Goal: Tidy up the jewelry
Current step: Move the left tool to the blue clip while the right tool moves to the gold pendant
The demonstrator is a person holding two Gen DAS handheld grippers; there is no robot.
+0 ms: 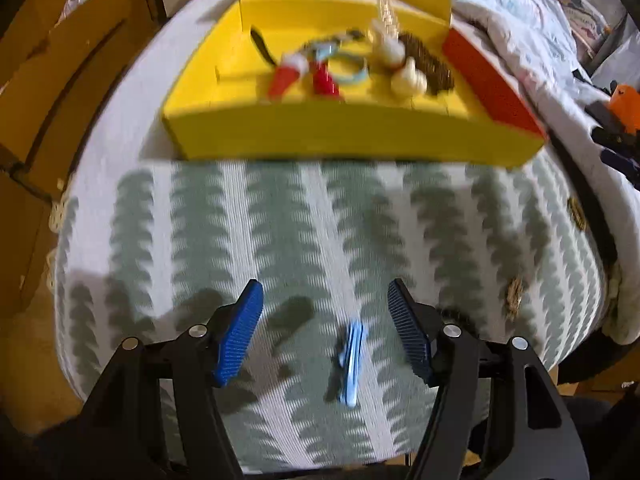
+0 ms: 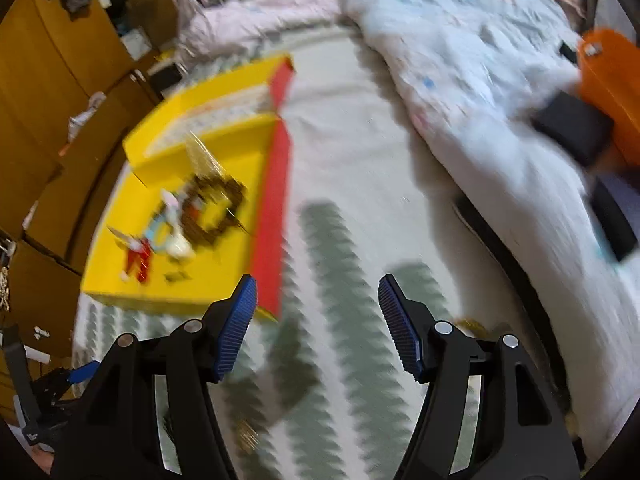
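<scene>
Left wrist view: wooden furniture at the far left, then a bed cover with a grey-green leaf pattern on white. The yellow box sits on it ahead of the claw, low-walled, with a red side flap on its right. Inside is a jumble of jewelry: red-and-white pieces, a light blue ring shape, cream rounded pieces, a brown beaded loop, something clear standing at the back. Details are smeared by blur. No writing readable anywhere.

Left gripper is spread, nothing pinched. A light blue clip lies on the cover between the fingers, nearer the right pad, touching neither. Two small brownish bits lie on the cover near its right edge, too blurred to tell what they are. Bare cover between clip and box front wall.

Right wrist view: the same box sits left of centre, with its red flap running toward the claw. Right gripper is spread and empty; its left finger overlaps the box's near corner in this view, contact not clear. Open patterned cover lies ahead. A crumpled white duvet bounds the right side, with an orange object beyond it.
</scene>
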